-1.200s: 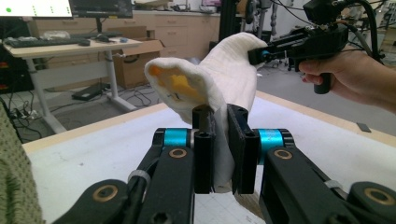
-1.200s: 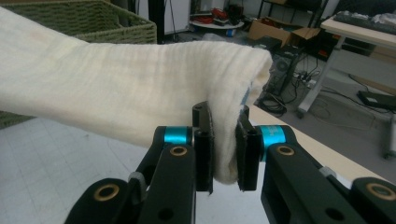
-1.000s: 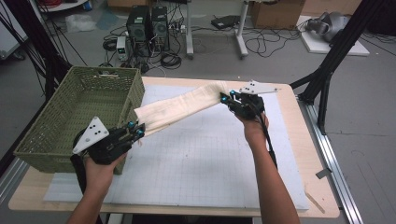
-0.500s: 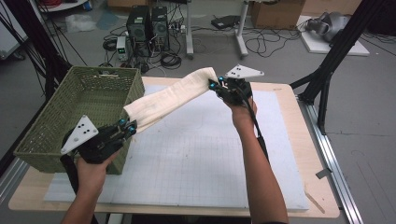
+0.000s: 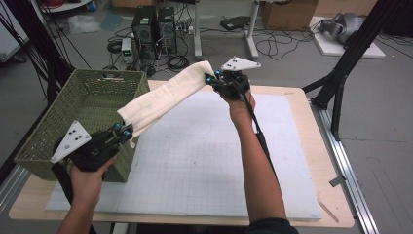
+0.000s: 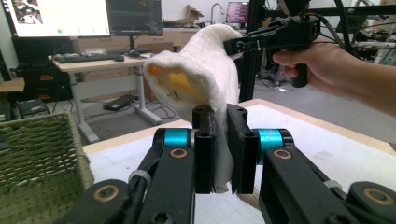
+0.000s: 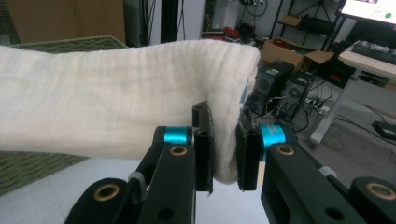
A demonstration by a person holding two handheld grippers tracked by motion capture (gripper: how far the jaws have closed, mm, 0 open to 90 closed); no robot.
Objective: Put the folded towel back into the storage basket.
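While both grippers clamp opposite ends, the cloth (image 5: 163, 95) hangs taut mid-frame, left gripper (image 5: 122, 132) low by the basket (image 5: 46, 131), right gripper (image 5: 213, 79) high, probably to drop it in.

1. From my high view I see a grey floor (image 5: 292, 63) beyond the table, strewn with black cables (image 5: 277, 46).
2. Two black computer towers (image 5: 155, 24) stand on that floor near a white desk leg (image 5: 251, 34).
3. A cardboard box (image 5: 287, 13) sits at the far edge, with a white platform (image 5: 341, 44) to its right.
4. Black frame struts (image 5: 348, 63) rise at the right side of the table and more at the left (image 5: 34, 44).
5. In the left gripper view I see two lit monitors (image 6: 84, 16) above a desk (image 6: 98, 60) carrying a keyboard (image 6: 79, 58).
6. In the right gripper view another lit monitor (image 7: 371, 9) and a desk (image 7: 369, 58) show at right, with computer towers (image 7: 285, 93) on the floor.
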